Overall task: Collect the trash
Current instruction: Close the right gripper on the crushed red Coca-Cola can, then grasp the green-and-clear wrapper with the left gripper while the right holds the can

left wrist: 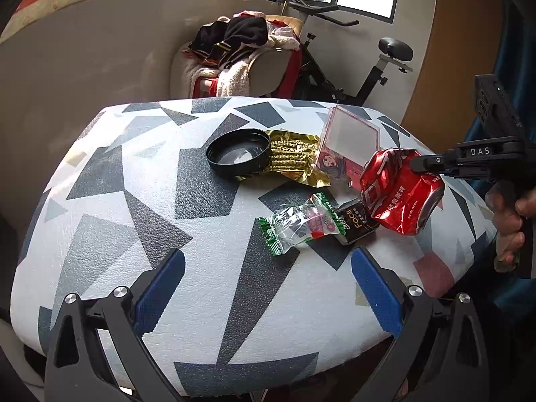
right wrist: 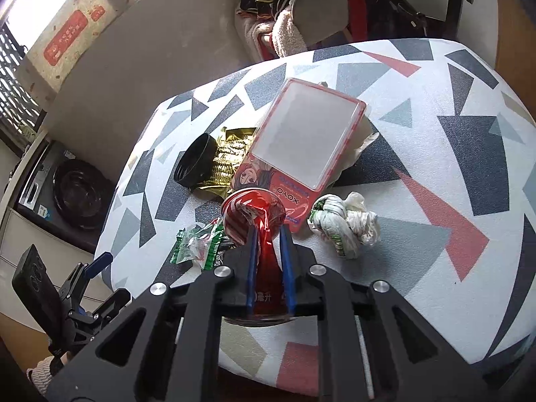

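My right gripper (right wrist: pixel 269 231) is shut on a crushed red can (right wrist: pixel 254 212) and holds it over the patterned table (right wrist: pixel 435 201); the can (left wrist: pixel 402 191) and the right gripper (left wrist: pixel 425 164) also show in the left wrist view. My left gripper (left wrist: pixel 268 268) is open and empty over the table's near part (left wrist: pixel 167 234), just short of a clear green-edged wrapper (left wrist: pixel 298 222) and a small dark packet (left wrist: pixel 353 222). A gold wrapper (left wrist: pixel 291 159), a black lid (left wrist: pixel 238 152) and a pink plastic box (left wrist: pixel 348 140) lie farther back. A crumpled white bag (right wrist: pixel 345 224) lies right of the can.
A chair piled with clothes (left wrist: pixel 241 57) and an exercise bike (left wrist: pixel 368 77) stand beyond the table. A black bowl (right wrist: pixel 80 194) sits on a low shelf to the left. The left gripper (right wrist: pixel 97 278) shows at the table's left edge in the right wrist view.
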A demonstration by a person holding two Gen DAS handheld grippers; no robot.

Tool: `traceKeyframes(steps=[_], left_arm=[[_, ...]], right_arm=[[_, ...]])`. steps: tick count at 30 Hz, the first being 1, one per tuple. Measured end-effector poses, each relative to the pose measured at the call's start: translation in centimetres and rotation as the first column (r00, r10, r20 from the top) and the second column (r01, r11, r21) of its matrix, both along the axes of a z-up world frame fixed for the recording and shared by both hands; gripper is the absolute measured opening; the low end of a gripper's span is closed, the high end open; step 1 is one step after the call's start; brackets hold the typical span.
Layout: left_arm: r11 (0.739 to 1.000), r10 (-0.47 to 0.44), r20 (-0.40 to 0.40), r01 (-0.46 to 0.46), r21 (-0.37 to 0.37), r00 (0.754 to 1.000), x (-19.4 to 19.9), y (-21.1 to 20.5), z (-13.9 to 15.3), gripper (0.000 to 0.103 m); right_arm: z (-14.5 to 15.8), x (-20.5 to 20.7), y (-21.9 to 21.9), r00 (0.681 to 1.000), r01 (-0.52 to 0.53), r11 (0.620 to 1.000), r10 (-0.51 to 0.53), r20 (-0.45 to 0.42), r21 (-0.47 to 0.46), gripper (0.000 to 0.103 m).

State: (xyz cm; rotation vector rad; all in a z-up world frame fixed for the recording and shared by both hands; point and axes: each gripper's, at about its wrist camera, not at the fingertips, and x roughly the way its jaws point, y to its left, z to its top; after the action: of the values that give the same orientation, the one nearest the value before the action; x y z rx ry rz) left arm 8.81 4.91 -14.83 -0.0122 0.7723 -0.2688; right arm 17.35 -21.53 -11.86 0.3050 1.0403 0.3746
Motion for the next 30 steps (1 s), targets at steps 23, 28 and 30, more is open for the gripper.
traceKeyframes(steps=[23,28,30], left_arm=[[0.979,-0.003,-0.244,-0.048,-0.2,0.97,9.5,-1.9,-4.3,0.09],[0.979,0.015,-0.274,-0.069,-0.192,0.962,9.7,-2.1,-5.3,0.056],[0.976,0.015,-0.265,-0.072,-0.205,0.964,9.5,-1.8,-5.2,0.047]], right_arm=[[0.0,-1.8,1.3,0.995,-0.065,0.994,0.071,0.073,-0.084,0.014],[0.6,-1.9,1.0,0.993,-0.057,0.995,0.066,0.099,-0.086,0.013],[0.7,-2.0,0.9,0.992,-0.05,0.995,0.06,0.107,-0.092,0.013]])
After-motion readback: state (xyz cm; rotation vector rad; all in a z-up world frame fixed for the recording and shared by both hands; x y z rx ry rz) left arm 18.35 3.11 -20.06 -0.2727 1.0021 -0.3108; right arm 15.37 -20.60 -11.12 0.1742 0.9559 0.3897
